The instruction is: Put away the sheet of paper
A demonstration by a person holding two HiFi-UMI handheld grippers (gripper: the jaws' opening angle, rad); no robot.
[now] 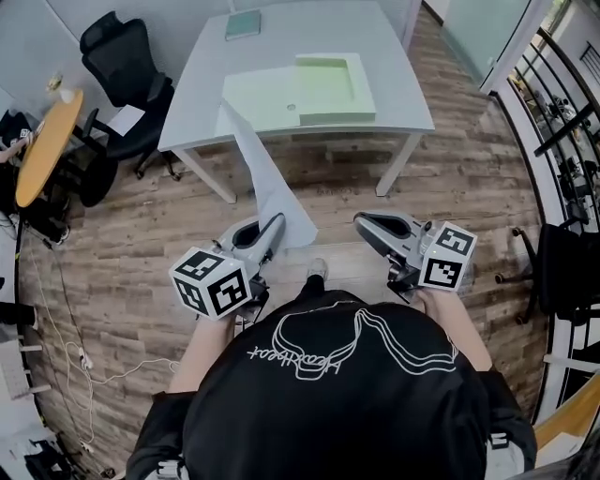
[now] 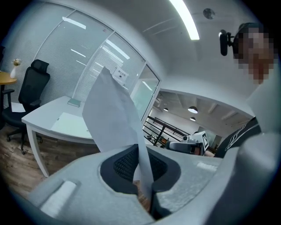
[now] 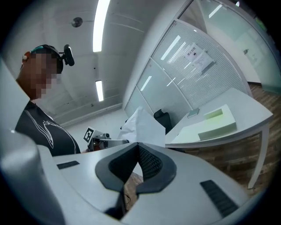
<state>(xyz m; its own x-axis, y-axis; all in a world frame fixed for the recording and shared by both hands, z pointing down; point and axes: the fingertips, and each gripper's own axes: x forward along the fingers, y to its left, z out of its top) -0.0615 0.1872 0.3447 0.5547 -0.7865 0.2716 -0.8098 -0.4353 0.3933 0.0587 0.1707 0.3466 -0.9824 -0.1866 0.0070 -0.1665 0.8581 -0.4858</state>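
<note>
Fingers [image 2: 118, 165] of the left gripper [image 2: 139, 151] closed on the near end of the sheet of paper [image 2: 109, 118], long axis running up and forward from the pinch toward the tabletop [image 1: 309, 28]. Fingers of the right gripper [image 3: 137, 143] closed on nothing, beside and apart from the sheet. Ahead on the tabletop, a pale green tray [image 1: 333, 89] and mat [image 1: 258, 98]. Likely calls for a forward carry, left gripper leading.
</note>
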